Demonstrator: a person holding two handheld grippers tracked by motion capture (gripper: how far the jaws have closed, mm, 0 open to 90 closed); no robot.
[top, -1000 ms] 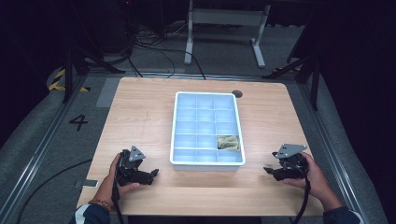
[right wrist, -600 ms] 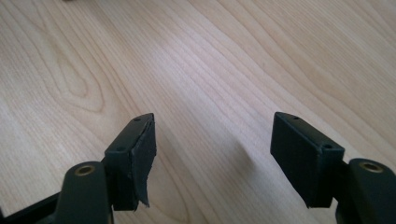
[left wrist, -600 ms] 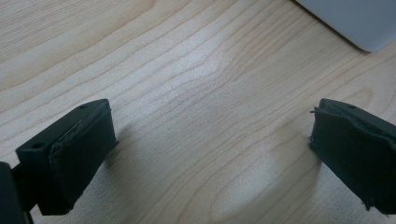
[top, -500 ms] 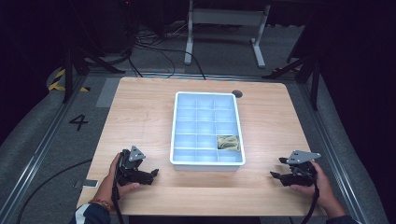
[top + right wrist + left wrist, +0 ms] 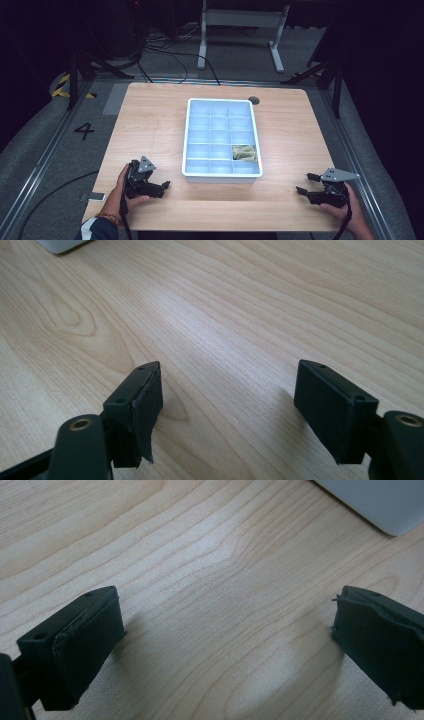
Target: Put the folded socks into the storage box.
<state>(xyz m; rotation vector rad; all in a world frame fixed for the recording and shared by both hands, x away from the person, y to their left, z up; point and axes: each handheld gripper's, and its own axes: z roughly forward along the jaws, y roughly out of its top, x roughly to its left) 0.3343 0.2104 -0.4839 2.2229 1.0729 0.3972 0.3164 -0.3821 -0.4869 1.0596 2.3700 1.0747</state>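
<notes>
table [image 5: 150,125]: light wood-grain top, rectangular, with a small dark round hole [image 5: 254,100] near the far edge, right of centre.

tray [image 5: 196,145]: pale blue-white, divided into a grid of small compartments, set mid-table with its long side running from far edge toward near edge. a corner of it is cut off at the top right of the left gripper view [image 5: 380,505] and at the top left of the right gripper view [image 5: 60,245].

crumpled item [image 5: 244,152]: tan or yellowish, lying in a compartment of the tray's right column, second row from the near end; what it is made of is too small to tell.

left gripper [image 5: 162,185]: near the table's near-left corner, held in a hand [image 5: 117,192], just beside the tray's near-left corner but apart from it. fingers [image 5: 75,645] spread wide, nothing between them, bare wood below.

right gripper [image 5: 306,183]: near the table's near-right corner, held in a hand [image 5: 347,215], well apart from the tray. fingers [image 5: 140,400] spread wide, holding nothing; grey three-cornered plate on top.

room: dark grey floor [image 5: 30,165] all round, painted numeral "4" [image 5: 84,131] at left, yellow-black striped tape [image 5: 62,85] far left, loose cables [image 5: 165,50] and a white metal frame [image 5: 240,25] beyond the far edge. the background is too dark to read.
</notes>
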